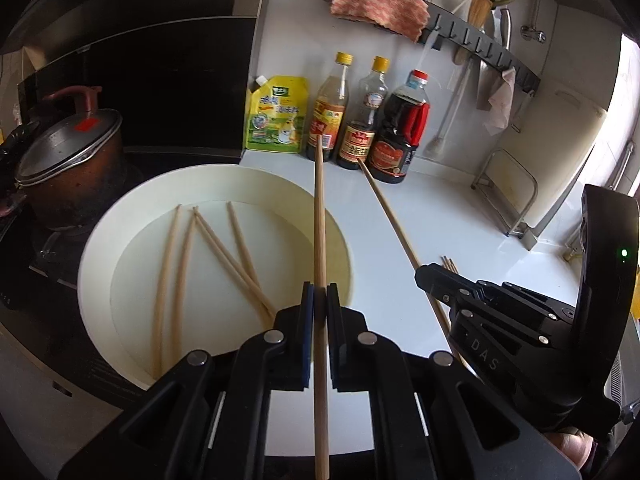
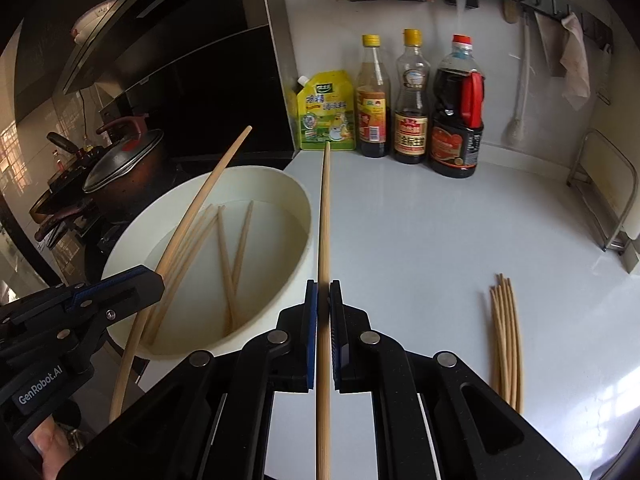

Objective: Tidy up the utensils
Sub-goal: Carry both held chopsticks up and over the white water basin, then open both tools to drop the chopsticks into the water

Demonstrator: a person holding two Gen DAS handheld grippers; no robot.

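My left gripper [image 1: 320,294] is shut on a wooden chopstick [image 1: 319,216] that points forward over the rim of a white basin [image 1: 208,172]. Several more chopsticks [image 1: 224,256] lie in water inside that basin. My right gripper [image 2: 323,290] is shut on another chopstick [image 2: 325,216], held above the white counter beside the basin [image 2: 256,176]. The right gripper [image 1: 436,280] also shows at the right of the left wrist view, and the left gripper [image 2: 152,280] at the left of the right wrist view. A bundle of chopsticks [image 2: 506,332] lies on the counter at the right.
A yellow pouch [image 2: 326,112] and three sauce bottles [image 2: 412,100] stand against the back wall. A lidded pot [image 1: 68,152] sits on the stove left of the basin. A metal rack [image 2: 604,192] stands at the far right. A hook rail with a cloth [image 1: 378,2] hangs above.
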